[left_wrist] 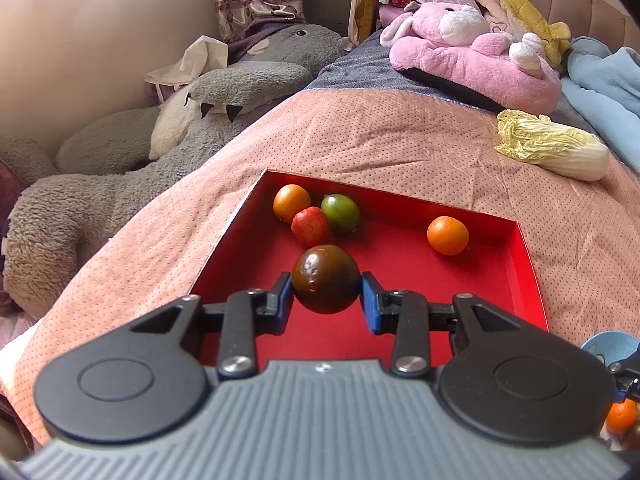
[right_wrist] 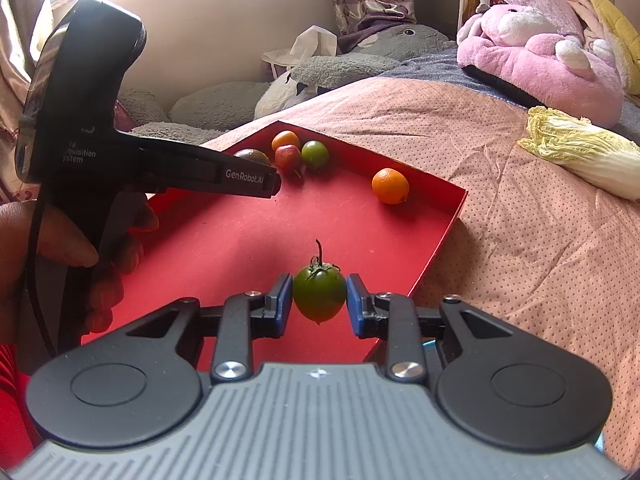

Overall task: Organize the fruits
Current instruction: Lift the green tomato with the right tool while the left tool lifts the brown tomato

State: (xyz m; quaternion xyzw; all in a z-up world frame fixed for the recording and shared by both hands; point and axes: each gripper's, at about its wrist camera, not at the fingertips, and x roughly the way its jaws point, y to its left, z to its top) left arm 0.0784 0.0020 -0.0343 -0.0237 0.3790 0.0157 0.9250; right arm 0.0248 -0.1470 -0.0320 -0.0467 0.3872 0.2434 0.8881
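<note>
Left gripper (left_wrist: 326, 294) is clamping a dark brown tomato (left_wrist: 325, 279) at frame centre, over the red tray (left_wrist: 460, 280). Right gripper (right_wrist: 319, 300) is gripping a green tomato (right_wrist: 319, 293), stem up, lower centre. Two oranges, a red fruit and a green one are sitting in the tray's upper part.

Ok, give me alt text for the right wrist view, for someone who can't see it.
The right gripper grips a green tomato above a red tray on a pink bedspread. Four fruits lie at the tray's far end, and a hand holds the left gripper.
</note>
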